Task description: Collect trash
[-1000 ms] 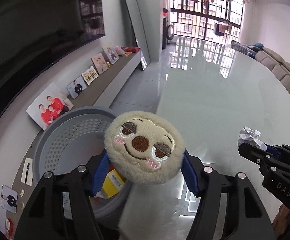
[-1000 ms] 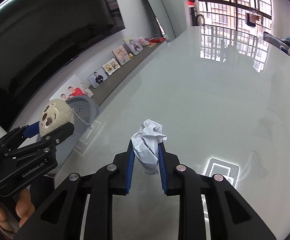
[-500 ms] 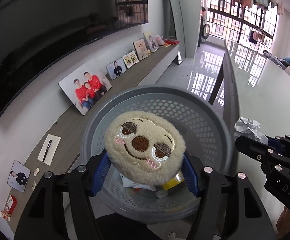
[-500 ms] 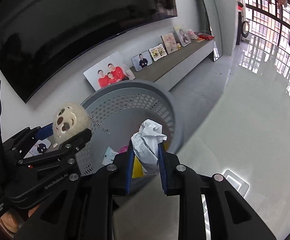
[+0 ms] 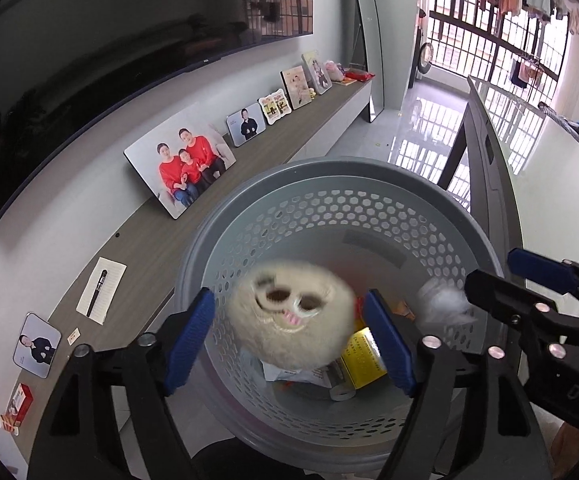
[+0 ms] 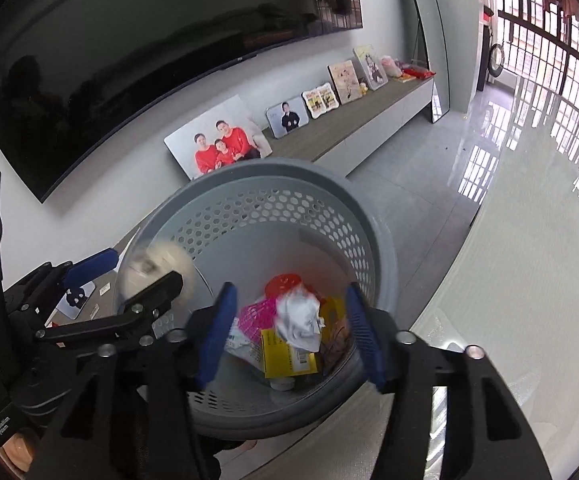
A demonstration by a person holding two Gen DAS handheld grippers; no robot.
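Two grippers hang over one grey perforated bin, and both are letting go at once.

From the left wrist, the left gripper (image 5: 289, 336) has its jaws opening, blue pads standing wide of a round plush face (image 5: 289, 326) that is blurred and seems to be dropping free between them — neither pad appears to press on it. Below it the bin (image 5: 369, 216) already holds a yellow box (image 5: 363, 358), some crumpled wrappers and a small white cap. At the right edge of this view the right gripper (image 5: 529, 300) reaches in over the bin's rim, with a blurred white paper wad (image 5: 443, 304) just beside its tip. A long shelf (image 5: 149, 248) with photo frames runs behind the bin.

From the right wrist, the right gripper's jaws are opening too. The paper wad (image 6: 301, 320) sits between the pads but touches neither, and looks to be either falling or already resting on the pile. The left gripper (image 6: 129, 280) shows at the left, plush face at the bin's rim. The glossy desk (image 6: 529, 260) lies to the right.

The step in hand looks like the drop itself. Next, I judge, both grippers should lift clear of the rim and turn toward the desk to look for anything left.
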